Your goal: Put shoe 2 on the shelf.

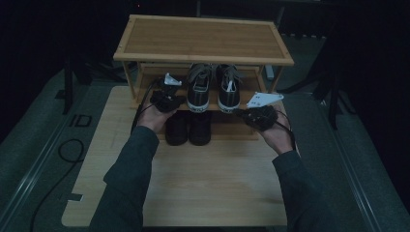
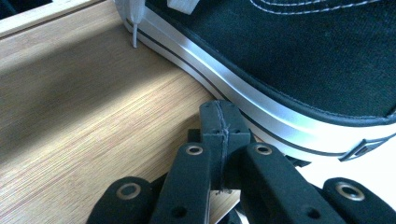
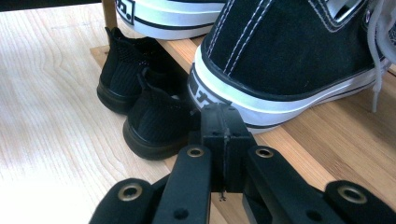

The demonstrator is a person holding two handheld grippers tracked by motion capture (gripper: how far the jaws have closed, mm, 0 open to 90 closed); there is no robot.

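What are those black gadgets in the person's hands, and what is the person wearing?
Each hand holds a black two-jaw tool: the left tool and the right tool, each topped by a pale three-cornered plate, with black cables trailing. The sleeves are dark grey-green.

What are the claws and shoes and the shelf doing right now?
Left claw: shut, empty, beside the left sneaker.
Right claw: shut, empty, beside the right sneaker.
Sneakers: upright on the middle shelf.
Black shoes: upright, side by side on the bottom shelf.

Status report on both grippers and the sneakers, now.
Left gripper and right gripper shut, empty, flanking the sneakers on the rack's middle shelf. Black shoes below, not in the way.
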